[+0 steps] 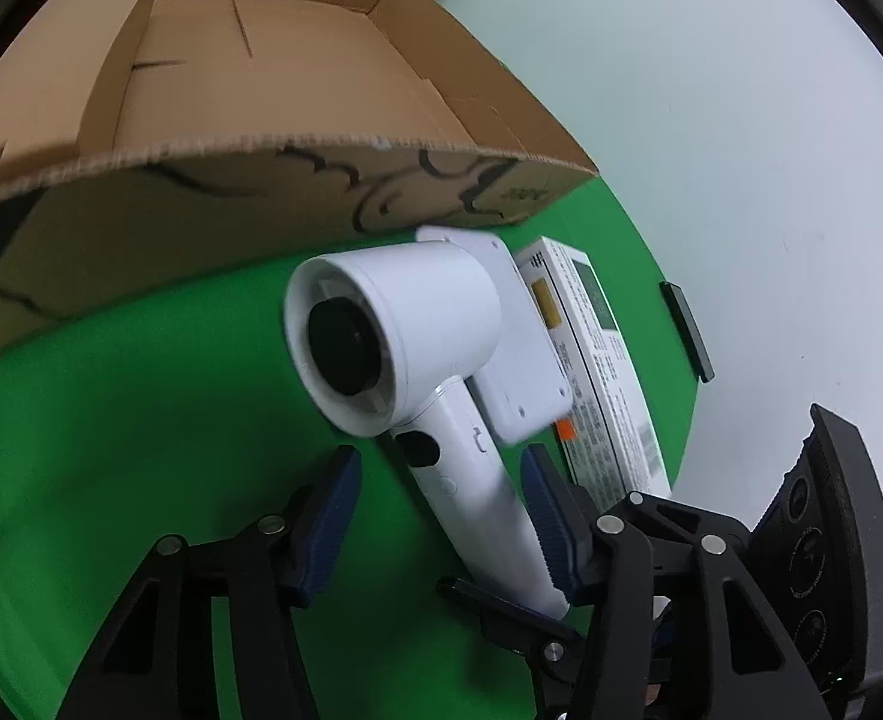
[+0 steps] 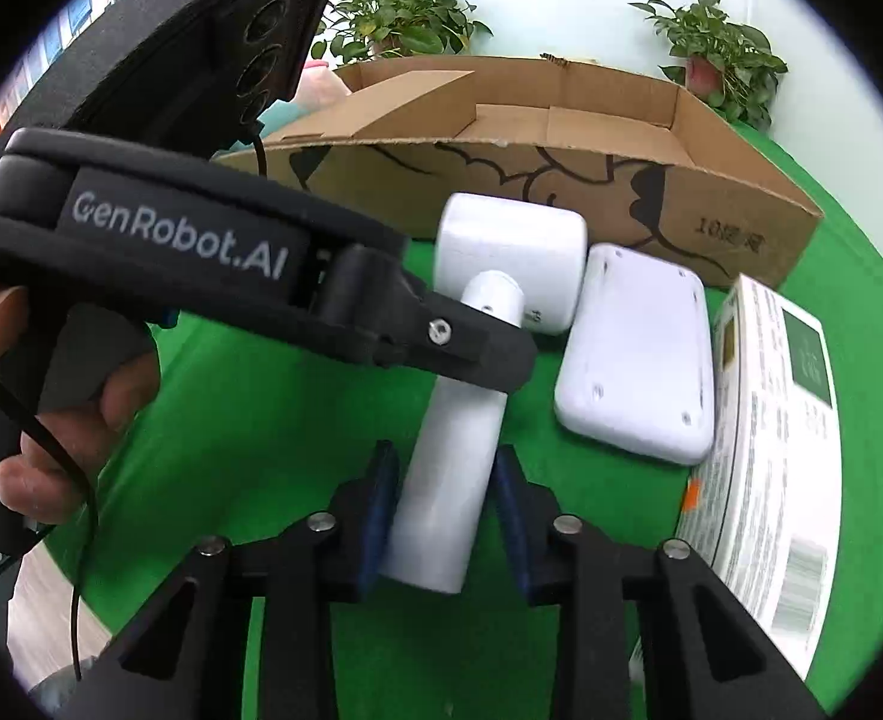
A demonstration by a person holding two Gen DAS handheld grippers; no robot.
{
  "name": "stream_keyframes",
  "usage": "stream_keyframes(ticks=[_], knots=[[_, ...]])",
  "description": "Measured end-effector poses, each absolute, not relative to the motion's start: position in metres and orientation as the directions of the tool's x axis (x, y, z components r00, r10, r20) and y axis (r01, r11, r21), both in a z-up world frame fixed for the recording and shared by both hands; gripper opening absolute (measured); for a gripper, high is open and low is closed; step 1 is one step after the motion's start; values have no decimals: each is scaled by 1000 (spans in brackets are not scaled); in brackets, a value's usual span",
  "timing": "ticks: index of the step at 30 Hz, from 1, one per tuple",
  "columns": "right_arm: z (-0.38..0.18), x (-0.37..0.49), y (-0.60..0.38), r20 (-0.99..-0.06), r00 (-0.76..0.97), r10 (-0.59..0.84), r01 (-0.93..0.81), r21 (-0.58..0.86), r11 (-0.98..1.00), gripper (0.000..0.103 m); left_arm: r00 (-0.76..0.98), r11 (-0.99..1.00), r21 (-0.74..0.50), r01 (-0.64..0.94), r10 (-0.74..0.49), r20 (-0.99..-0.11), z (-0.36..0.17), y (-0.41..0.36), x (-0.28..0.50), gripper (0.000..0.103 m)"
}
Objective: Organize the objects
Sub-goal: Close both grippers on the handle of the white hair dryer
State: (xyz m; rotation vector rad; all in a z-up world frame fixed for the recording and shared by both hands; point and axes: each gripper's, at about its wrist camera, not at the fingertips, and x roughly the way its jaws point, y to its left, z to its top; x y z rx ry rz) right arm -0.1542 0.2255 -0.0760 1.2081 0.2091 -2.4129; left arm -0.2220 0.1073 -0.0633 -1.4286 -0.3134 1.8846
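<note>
The hair dryer (image 2: 453, 480) is lain on a green mat (image 2: 297, 420), its handle clamped by the right tongs (image 2: 444, 516); it is straddled by the part-open left tongs (image 1: 435, 516), one pad touching. Beyond, a cardboard box (image 2: 711, 210), white tabletop (image 1: 741, 120) and potted plants (image 2: 399, 24) are seen.

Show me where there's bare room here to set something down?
Bare green mat lies left of the hair dryer, in front of the cardboard box; the box's visible floor looks empty too. The white table is bare beyond the small black object. Crowded: hair dryer, white flat device and printed carton packed together.
</note>
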Motion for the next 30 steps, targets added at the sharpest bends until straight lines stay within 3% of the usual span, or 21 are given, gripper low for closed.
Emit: stream_keyframes(ticks=[5,6,7,9,18,21,24,30], knots=[[-74,-107,235,-798,-483,-361,517,73,-853,29,-91,-688,-619,-378,693,-715,-65,108,-178,52],[-73,-103,236,-798,-482,-362,516,75,-853,35,-95,-687,-632,-358,700,-708,-66,107,-175,52],[-73,-99,234,-798,-483,-361,512,77,-855,48,-102,-686,-647,-333,709,-698,-66,105,-174,52],[-73,-100,232,-796,-478,-372,506,96,-857,56,-109,-674,-679,-290,729,-676,-70,103,-178,52],[-76,-127,219,-810,-501,-304,465,44,-884,56,-147,-698,-672,-247,713,-686,-73,102,-181,37],[-77,-124,215,-812,-510,-285,477,9,-879,52,-162,-699,-673,-241,713,-682,-72,103,-177,36],[-76,-115,212,-808,-522,-275,486,-17,-874,29,-165,-706,-663,-249,706,-689,-71,108,-173,35],[-72,-102,215,-780,-559,-281,465,-14,-885,26,-205,-724,-629,-283,686,-698,-58,113,-165,35]])
